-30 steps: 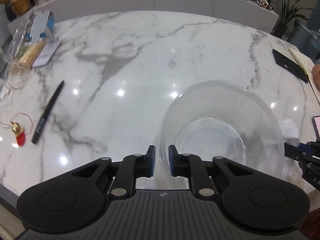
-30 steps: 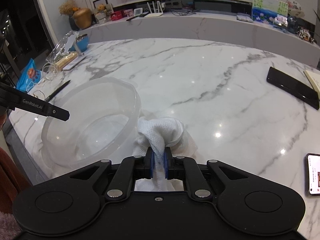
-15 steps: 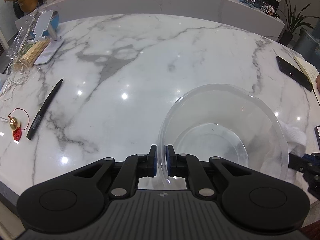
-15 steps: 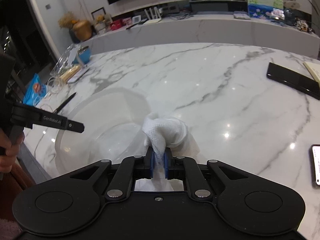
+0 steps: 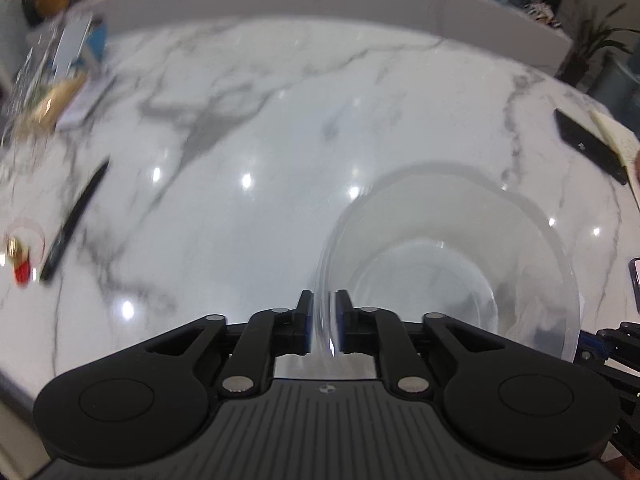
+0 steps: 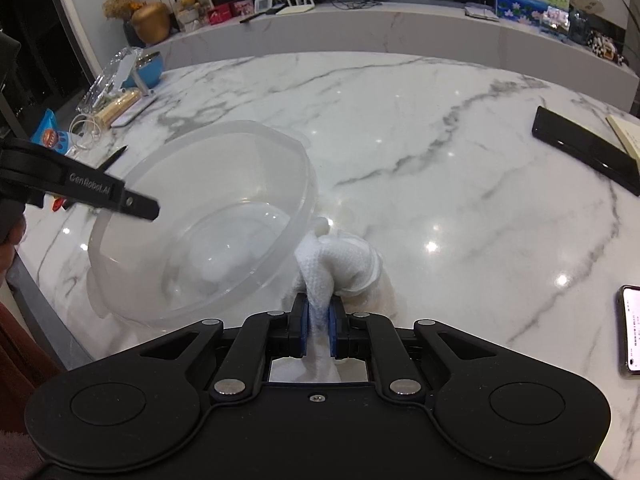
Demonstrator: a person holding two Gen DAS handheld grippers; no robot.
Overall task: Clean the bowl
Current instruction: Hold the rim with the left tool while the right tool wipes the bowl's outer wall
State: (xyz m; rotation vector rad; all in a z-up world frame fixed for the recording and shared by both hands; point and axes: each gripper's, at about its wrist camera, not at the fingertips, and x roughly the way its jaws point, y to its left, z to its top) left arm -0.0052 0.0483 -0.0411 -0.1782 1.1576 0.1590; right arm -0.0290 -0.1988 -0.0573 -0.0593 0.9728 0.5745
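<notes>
The clear round plastic bowl (image 6: 200, 220) is clamped at its rim by the left claw (image 5: 322, 322), tilted on the desk (image 6: 440, 160). The crumpled white cloth (image 6: 336, 264), pinched in the right claw (image 6: 318, 332), sits just outside the wall; firm rim support is needed while wiping.

Bowl (image 6: 208, 216): clear, smooth plastic, faintly cloudy, with a soft sheen at the rim.
Cloth (image 6: 340, 264): white fabric with a waffle-like weave, matt and crumpled.
Tabletop (image 6: 420, 128): white marble-look slab with grey veins, polished, mirroring ceiling lights.
Right tool (image 6: 319, 330): matt black plastic arms, bare metal pivot pins, blue pads.
Left tool (image 5: 324, 326): the same matt black plastic, with a ribbed body panel.
Phone (image 6: 630, 330): glossy glass screen, lit.
Vase (image 6: 151, 23): gold-coloured with a satin shine.
</notes>
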